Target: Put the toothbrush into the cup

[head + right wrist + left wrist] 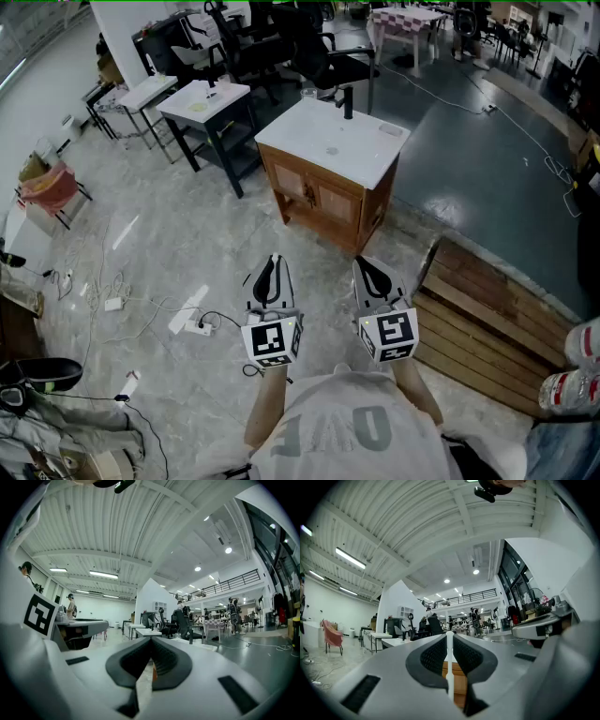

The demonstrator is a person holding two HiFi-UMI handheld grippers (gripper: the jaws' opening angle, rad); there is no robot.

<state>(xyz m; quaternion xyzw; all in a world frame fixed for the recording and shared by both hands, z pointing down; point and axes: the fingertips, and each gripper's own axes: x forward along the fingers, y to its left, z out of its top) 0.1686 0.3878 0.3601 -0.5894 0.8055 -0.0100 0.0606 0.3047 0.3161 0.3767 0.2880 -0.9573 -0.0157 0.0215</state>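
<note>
Workshop floor; a white-topped desk (328, 155) stands ahead, no cup discernible on it. Short of the desk, the left hand-held gripper (449, 635) pinches a thin white stick (449, 667), likely the toothbrush. The right hand-held gripper (151, 642) is pressed together, empty. Placement appears outstanding.

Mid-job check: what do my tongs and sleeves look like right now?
Both the left tongs and right tongs have pale grey bodies, black textured pads, and a white cube printed with black square markers. The person wears a light grey short-sleeved T-shirt with faint lettering.
</note>
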